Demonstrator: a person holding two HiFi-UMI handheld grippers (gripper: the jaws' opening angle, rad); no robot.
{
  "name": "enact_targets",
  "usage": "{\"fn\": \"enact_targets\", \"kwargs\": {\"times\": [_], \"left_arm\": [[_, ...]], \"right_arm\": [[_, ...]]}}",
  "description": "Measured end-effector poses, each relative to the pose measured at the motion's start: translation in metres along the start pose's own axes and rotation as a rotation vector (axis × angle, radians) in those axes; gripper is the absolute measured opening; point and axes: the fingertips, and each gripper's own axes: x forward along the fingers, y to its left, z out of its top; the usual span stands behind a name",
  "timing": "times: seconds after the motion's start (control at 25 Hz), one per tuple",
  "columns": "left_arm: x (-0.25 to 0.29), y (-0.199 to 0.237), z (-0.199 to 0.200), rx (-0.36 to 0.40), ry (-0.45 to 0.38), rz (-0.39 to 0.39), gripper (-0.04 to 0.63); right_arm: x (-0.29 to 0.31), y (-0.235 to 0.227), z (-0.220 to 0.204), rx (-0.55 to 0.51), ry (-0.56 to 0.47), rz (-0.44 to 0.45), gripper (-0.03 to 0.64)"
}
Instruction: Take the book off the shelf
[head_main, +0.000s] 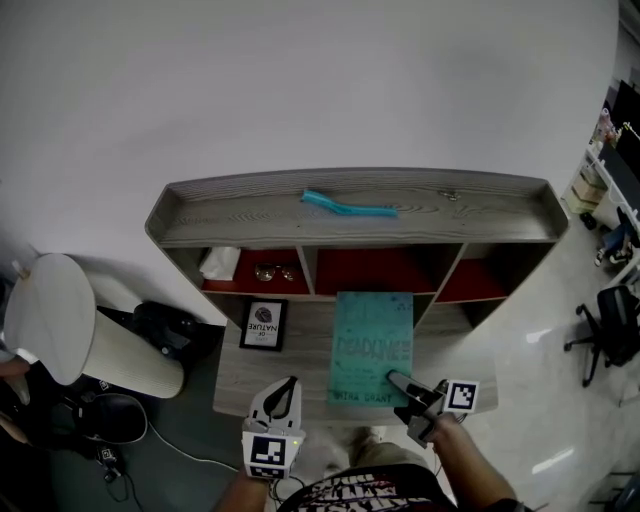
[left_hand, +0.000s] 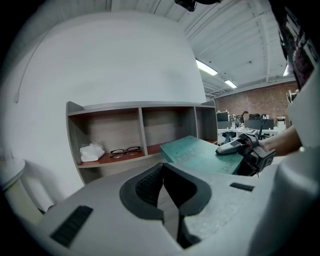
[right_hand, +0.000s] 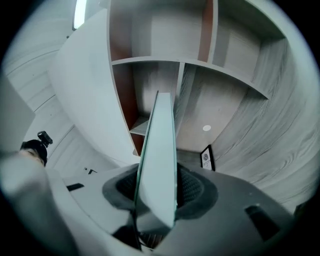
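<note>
Book position: I see the teal book (head_main: 371, 345) out in front of the shelf unit (head_main: 350, 225), over the lower worktop (head_main: 290, 370). Its far end is at the mouth of the middle compartment (head_main: 385, 270). I cannot tell whether that end rests on the compartment floor.
Book relative to tongs: the right tongs (head_main: 400, 385) have the book by its near right corner. The left tongs (head_main: 287, 385) are just beside its near left corner and apart from it.
Right tongs: clamped on the book. In the right gripper view the book (right_hand: 159, 150) runs edge-on between the two pads, both pressing on it.
Left tongs: closed to a point with nothing between them. In the left gripper view the tips (left_hand: 162, 167) meet over bare worktop.
Book heading: cover up, long axis running from me straight toward the shelf, the printed title reading along that axis. In the left gripper view the book (left_hand: 200, 155) sits clear of the worktop.
Right hand pose: the hand (head_main: 460, 440) comes in from the lower right. The tongs point roughly level, angled toward the book, with one jaw lying on the cover.
Left hand pose: low at the near edge, tongs aimed toward the shelf and tipped slightly down.
Other items: eyeglasses (head_main: 272, 271) and a crumpled tissue (head_main: 220, 263) in the left compartment; a small framed print (head_main: 263, 324) on the worktop left of the book.
</note>
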Motion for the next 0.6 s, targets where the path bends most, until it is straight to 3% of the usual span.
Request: {"fn": "enact_targets", "kwargs": {"times": [0.32, 0.6], "left_arm": [[-0.029, 0.002, -0.014, 0.005, 0.029, 0.009, 0.006], [-0.031, 0.003, -0.009, 0.022, 0.026, 0.004, 0.006]], "right_arm": [[-0.02, -0.026, -0.03, 0.061, -0.029, -0.024, 0.17], [-0.034, -0.092, -0.037, 0.072, -0.016, -0.163, 0.17]]}}
